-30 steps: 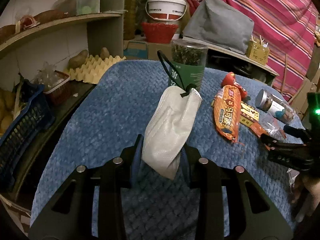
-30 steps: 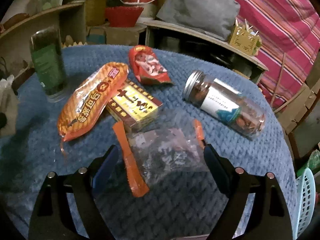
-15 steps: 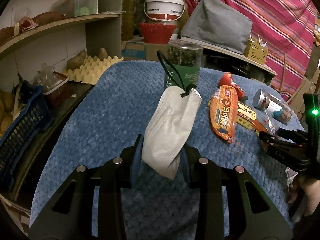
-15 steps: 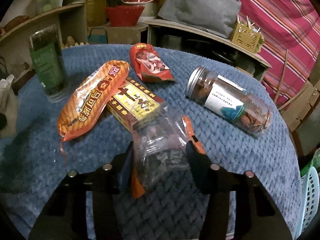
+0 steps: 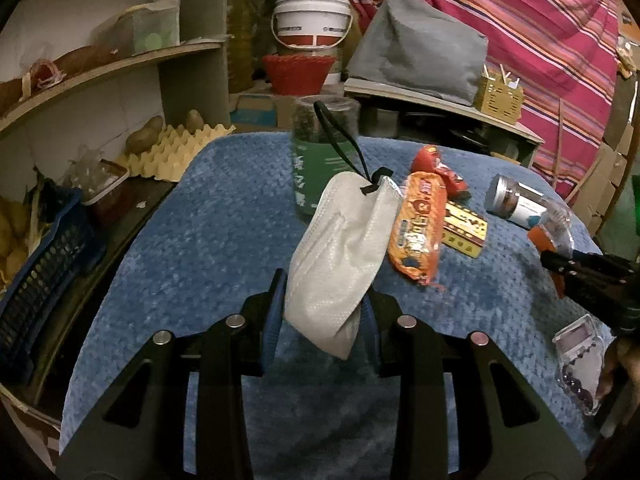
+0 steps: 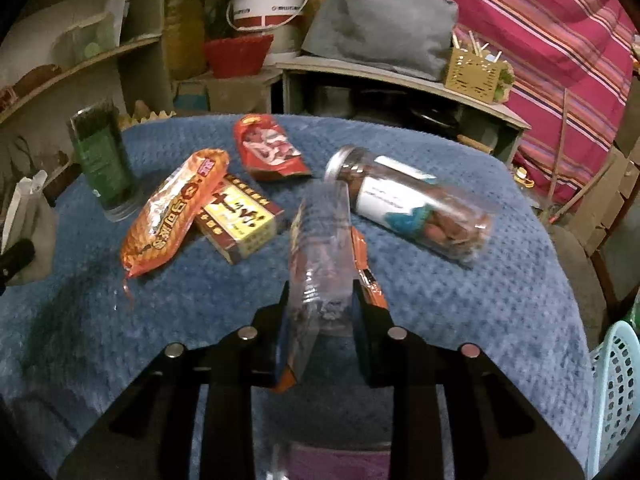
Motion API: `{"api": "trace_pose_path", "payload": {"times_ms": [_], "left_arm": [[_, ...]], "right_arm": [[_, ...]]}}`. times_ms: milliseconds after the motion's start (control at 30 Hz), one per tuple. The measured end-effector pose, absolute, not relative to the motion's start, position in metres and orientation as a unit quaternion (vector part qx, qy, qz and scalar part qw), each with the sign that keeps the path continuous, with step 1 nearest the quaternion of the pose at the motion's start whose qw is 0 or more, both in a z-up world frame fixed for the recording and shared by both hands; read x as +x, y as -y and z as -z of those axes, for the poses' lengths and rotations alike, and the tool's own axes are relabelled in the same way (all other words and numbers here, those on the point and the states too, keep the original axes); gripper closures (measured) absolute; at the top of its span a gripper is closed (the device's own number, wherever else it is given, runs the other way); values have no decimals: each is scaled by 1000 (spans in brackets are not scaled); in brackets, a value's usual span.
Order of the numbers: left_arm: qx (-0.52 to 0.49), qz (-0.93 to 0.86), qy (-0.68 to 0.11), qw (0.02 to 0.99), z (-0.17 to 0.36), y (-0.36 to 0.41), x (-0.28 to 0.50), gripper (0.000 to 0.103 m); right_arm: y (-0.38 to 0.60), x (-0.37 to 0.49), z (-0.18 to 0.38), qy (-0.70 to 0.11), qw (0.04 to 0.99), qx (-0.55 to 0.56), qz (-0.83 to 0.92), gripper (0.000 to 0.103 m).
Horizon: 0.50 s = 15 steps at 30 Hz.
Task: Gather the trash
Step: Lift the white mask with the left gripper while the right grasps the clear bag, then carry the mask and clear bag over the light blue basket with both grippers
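Observation:
A white face mask with a black ear loop sticks up from my left gripper, which is shut on its lower end above the blue cloth. A crumpled clear wrapper with orange edges stands between the fingers of my right gripper. Its jaws are closing and the pads press on the wrapper, which is raised off the cloth. In the left wrist view the right gripper comes in from the right edge with the wrapper at its tip.
On the blue-covered table lie an orange snack pack, a yellow box, a red packet and a jar on its side. A green jar stands at the left. A pale blue basket is at the right edge.
My right gripper went from wide open around the clear wrapper to closed on it, and lifted it off the cloth. The left gripper keeps the mask and shifted slightly.

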State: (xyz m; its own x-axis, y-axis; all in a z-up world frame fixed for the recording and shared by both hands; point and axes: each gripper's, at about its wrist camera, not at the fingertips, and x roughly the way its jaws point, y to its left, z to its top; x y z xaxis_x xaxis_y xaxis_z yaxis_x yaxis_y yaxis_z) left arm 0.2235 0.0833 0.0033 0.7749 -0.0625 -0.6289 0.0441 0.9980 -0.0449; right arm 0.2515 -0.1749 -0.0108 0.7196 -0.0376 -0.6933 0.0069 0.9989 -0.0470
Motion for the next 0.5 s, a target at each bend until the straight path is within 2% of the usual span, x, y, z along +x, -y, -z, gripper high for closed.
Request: {"api": "trace_pose_path", "payload": {"times_ms": [500], "left_arm": [[-5, 63, -320, 945, -16, -26, 205, 70]], "right_arm": [[234, 192, -14, -330, 943, -42, -7, 76]]}}
